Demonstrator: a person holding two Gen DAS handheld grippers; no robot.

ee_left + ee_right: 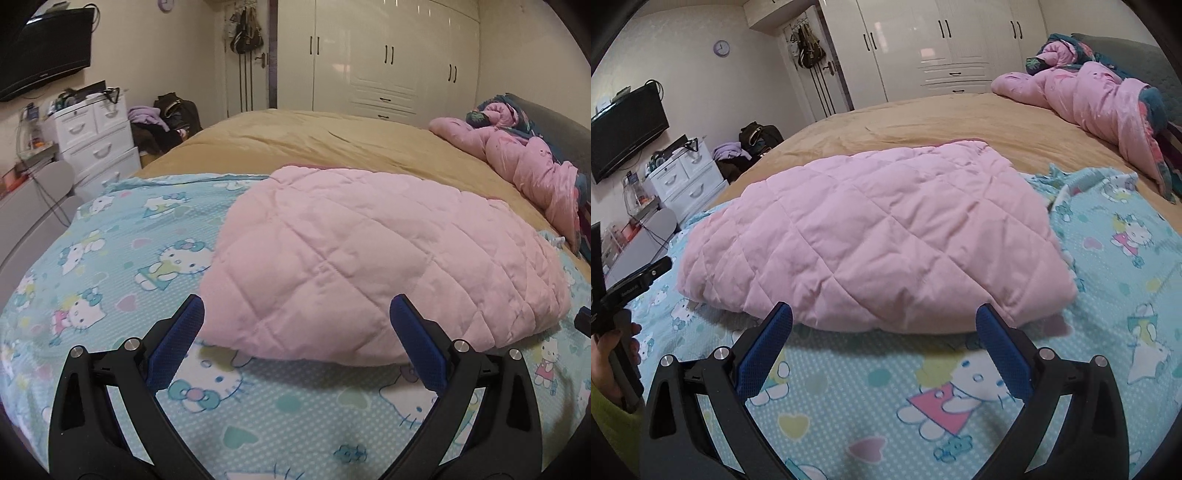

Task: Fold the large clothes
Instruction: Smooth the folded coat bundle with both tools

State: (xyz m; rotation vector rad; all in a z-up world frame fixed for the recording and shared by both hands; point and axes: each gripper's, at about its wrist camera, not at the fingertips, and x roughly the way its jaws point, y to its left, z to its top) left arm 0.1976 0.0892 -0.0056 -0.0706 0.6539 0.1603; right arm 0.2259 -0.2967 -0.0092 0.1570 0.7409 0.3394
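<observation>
From the left wrist camera we see the left claw [295, 314] spread wide, gripping nothing, its blue fingers [181, 339] hovering at the near edge of a folded pink quilted garment [369, 266]. The garment lies at 12 o'clock from the claw on a turquoise cartoon-cat sheet [122, 266], which covers the near part of the bed [332, 140]; beyond it the bed is tan. At 10 o'clock a white drawer unit [96, 140] stands with clutter piled on top; its drawers are closed, so we cannot tell what is in them. A dark television [44, 48] hangs above it. At 2 o'clock a crumpled pink duvet [524, 162] lies by the headboard, and white wardrobes [376, 55] fill the far wall.

From the right wrist camera we see the right claw [884, 314] likewise spread and empty, just short of the same garment [871, 236] at 12 o'clock. At 9 o'clock a hand [609, 354] holds the other tool's handle. A purple wall clock [721, 48] hangs at 11 o'clock, bags [809, 51] on the door beside the wardrobes.
</observation>
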